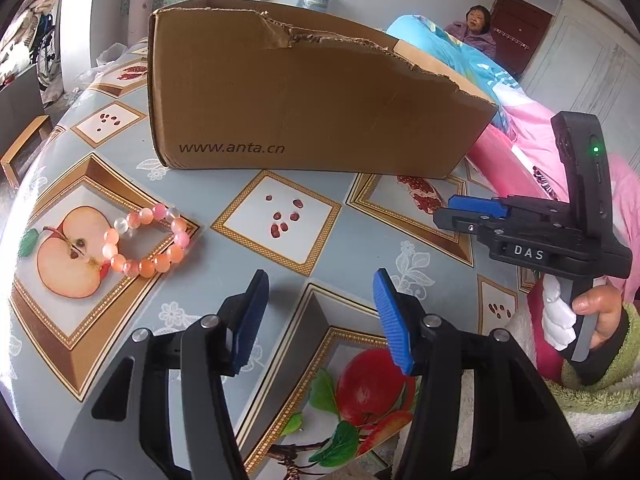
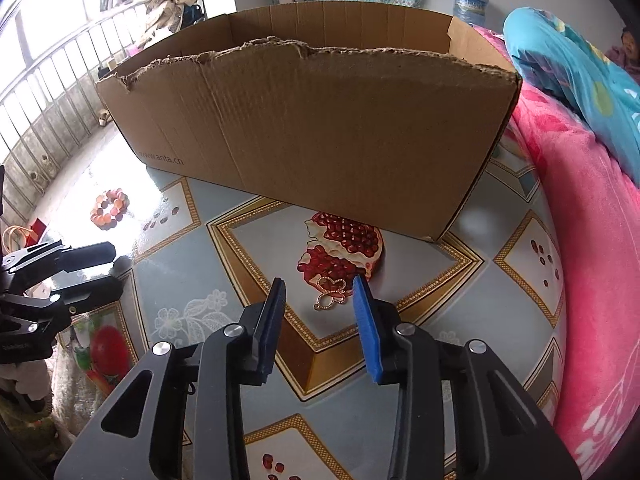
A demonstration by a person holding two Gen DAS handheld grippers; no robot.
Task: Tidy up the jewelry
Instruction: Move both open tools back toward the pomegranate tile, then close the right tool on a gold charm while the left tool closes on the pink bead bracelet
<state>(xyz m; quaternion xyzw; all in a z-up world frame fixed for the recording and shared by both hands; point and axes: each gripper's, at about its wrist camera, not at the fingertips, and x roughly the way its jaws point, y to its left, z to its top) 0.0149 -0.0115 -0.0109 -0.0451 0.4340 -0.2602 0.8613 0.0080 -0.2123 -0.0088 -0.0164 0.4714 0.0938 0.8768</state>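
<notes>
Left gripper (image 1: 320, 280) tilted down over the table (image 1: 360, 240), jaws about half open, nothing between them. Pink bead bracelet (image 1: 146, 240) lies flat toward the table's left edge, clear of the jaws. Right gripper (image 2: 319, 286) angled steeply down, jaws part open, straddling a gold pendant (image 2: 331, 292) lying on the table; pads not touching it. Hand (image 1: 596, 316) grips the right handle. Torn cardboard box (image 2: 312, 128) stands behind, its floor hidden.
</notes>
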